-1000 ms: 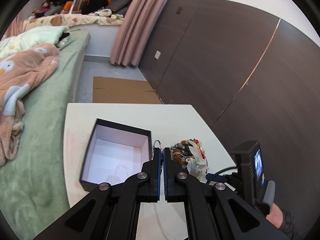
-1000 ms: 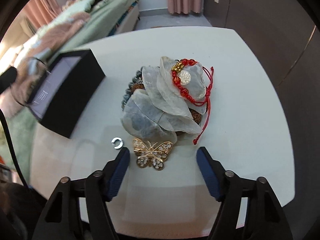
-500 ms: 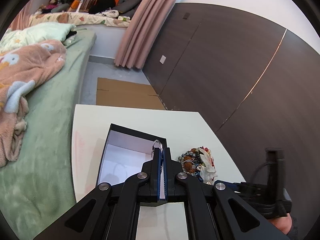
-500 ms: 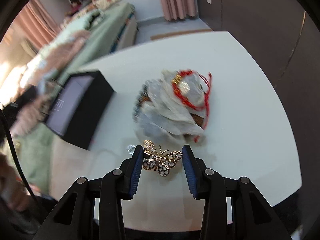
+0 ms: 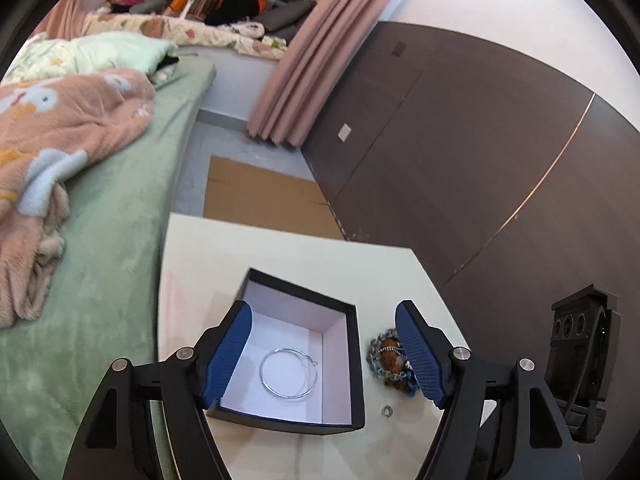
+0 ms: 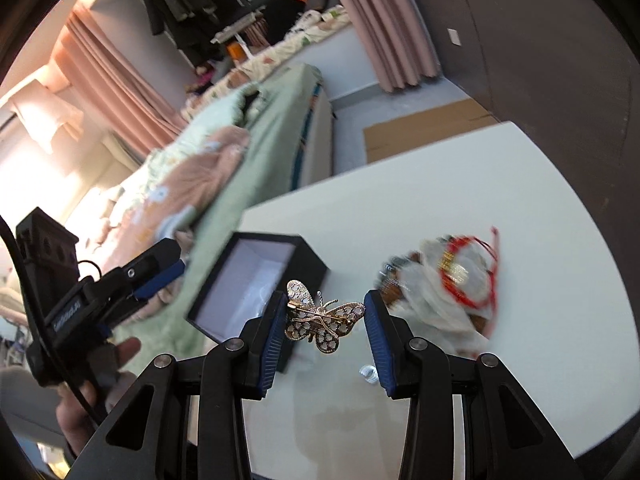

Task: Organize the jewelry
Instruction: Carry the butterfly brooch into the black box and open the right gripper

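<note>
The right gripper (image 6: 325,322) carries a gold butterfly brooch (image 6: 323,317) clamped between its 2 blue pads, the jaws drawn in to about the brooch's wingspan, and the brooch is clear of the white table (image 6: 500,184). Its long axis, wingtip to wingtip along the pin bar, runs straight across the gap from one pad to the other, so the pads press on the wing ends. The move ahead seems to turn on where the black jewelry box (image 6: 256,276) lies from this gripper: in the right wrist view the box's open, pale-lined mouth sits ahead and to the left of the brooch, with its near corner just behind the left pad, so the carry would be a short one forward and leftward before letting go over the opening. The left gripper (image 5: 323,354) hangs directly above that same box (image 5: 356,344) with its jaws spread wide and nothing between them; a thin silver hoop (image 5: 289,373) lies flat on the box floor below it. That makes the left hand nearer the box but empty, while the right has the piece to deliver, and the 2 may crowd each other over the opening unless the left clears away. The remaining pile, a red cord bracelet (image 6: 470,276) on pale pouches with beaded strands (image 5: 388,358), sits on the table to the right of the box, and a small silver ring (image 5: 387,411) lies just beside the box's near right corner.
</note>
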A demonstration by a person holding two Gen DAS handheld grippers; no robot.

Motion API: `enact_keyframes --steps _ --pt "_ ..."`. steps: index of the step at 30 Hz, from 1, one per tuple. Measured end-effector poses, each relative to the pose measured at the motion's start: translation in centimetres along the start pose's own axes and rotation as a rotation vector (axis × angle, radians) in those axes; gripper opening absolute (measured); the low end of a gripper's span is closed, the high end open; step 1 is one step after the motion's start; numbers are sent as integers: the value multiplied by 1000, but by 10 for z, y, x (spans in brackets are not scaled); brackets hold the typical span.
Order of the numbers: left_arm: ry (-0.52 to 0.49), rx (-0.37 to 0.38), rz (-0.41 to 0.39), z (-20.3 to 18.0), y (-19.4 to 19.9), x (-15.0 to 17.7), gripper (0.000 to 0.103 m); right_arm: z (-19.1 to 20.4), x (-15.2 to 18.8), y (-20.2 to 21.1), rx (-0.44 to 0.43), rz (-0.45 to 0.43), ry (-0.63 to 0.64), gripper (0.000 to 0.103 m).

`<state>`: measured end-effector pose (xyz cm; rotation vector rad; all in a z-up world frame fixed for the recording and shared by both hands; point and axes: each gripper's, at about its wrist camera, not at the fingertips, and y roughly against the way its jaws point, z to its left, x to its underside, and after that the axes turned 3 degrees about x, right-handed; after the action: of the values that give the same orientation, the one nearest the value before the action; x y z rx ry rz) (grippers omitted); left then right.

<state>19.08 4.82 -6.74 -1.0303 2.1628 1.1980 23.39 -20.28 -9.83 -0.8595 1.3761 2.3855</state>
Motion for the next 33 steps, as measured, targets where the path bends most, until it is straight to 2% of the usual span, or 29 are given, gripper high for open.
enact_keyframes --steps 11,18,20,22,24,30,33 --pt "60 -122 -55 23 21 -7 75 33 -12 -20 -107 4 17 41" --pt "38 -192 -88 19 37 -11 75 52 -30 -40 -196 51 22 41" --pt "35 -214 -105 17 42 -12 75 54 -33 -45 -195 69 25 46" --pt "30 -239 -113 16 45 -12 75 53 -35 -45 -174 75 19 68" --pt "32 -243 -105 16 47 -11 75 47 -33 -35 -154 45 4 75" --pt "-5 -262 -97 3 49 -7 75 22 -33 1 -135 10 -52 79" --pt "4 -225 -86 -2 48 -3 75 6 -27 25 -97 -23 -71 84"
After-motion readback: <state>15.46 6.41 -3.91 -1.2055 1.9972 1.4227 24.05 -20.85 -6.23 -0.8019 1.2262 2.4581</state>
